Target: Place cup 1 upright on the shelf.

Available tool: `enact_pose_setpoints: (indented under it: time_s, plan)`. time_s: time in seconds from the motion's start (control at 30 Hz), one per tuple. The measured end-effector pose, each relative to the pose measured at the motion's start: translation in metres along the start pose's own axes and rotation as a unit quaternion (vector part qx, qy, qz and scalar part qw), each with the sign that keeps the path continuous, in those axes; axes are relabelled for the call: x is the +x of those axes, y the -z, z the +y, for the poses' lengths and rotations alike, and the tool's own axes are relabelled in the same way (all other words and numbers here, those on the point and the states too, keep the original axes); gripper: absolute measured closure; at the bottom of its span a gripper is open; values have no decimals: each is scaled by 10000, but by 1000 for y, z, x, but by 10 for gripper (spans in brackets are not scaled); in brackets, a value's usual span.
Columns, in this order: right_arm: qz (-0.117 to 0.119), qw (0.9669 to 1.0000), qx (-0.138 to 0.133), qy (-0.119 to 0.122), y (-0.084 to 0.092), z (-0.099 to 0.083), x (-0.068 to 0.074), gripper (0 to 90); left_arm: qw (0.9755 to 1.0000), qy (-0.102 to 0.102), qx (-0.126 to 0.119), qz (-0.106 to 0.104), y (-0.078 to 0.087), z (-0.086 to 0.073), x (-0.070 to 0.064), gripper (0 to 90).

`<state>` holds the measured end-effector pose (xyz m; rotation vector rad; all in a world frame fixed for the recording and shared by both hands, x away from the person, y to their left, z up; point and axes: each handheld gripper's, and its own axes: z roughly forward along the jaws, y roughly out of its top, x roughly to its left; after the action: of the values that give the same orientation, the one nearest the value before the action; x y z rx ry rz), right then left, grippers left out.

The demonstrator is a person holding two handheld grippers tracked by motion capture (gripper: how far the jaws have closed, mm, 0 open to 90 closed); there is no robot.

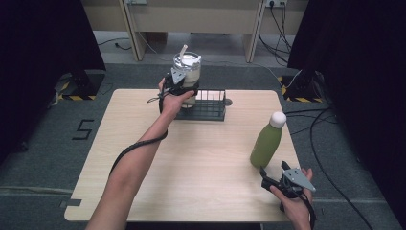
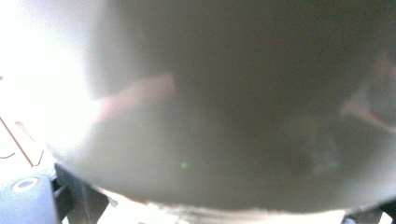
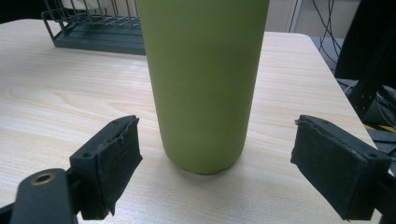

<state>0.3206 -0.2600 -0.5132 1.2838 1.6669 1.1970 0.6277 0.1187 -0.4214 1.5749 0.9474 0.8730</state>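
A glass jar (image 1: pixel 190 69) with pale contents and a stick poking out of its top sits at the left end of the black wire rack (image 1: pixel 210 108). My left gripper (image 1: pixel 183 89) is shut on the jar's near side. In the left gripper view the jar (image 2: pixel 233 116) is a blurred grey surface right against the camera. I cannot tell whether the jar rests in the rack or hangs just above it. A green bottle (image 1: pixel 266 143) with a white cap (image 1: pixel 278 119) stands upright at the table's right. My right gripper (image 3: pixel 224 156) is open just in front of the bottle (image 3: pixel 203 79), with its pads (image 3: pixel 119 154) apart from it on both sides.
The wooden table (image 1: pixel 201 163) has its right edge close to the bottle and its near edge under my right gripper (image 1: pixel 274 169). The wire rack (image 3: pixel 93 35) stands at the far middle. Cables lie on the floor to the right, and dark curtains stand on both sides.
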Motion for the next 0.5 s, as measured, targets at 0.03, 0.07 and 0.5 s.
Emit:
enact_pose_setpoints:
  time_s: [0.03, 0.07, 0.5]
  plan:
    - [1, 10000, -1, 4, 0, 0, 0, 150, 10000, 1, 10, -1, 0, -1, 0, 96]
    - [-2, 10000, 0, 5, 0, 0, 0, 150, 10000, -3, 29, 9, -1, -2, 0, 97]
    - [8, 10000, 14, 15, 0, 0, 1, 151, 10000, 32, 71, -17, -2, -7, 0, 96]
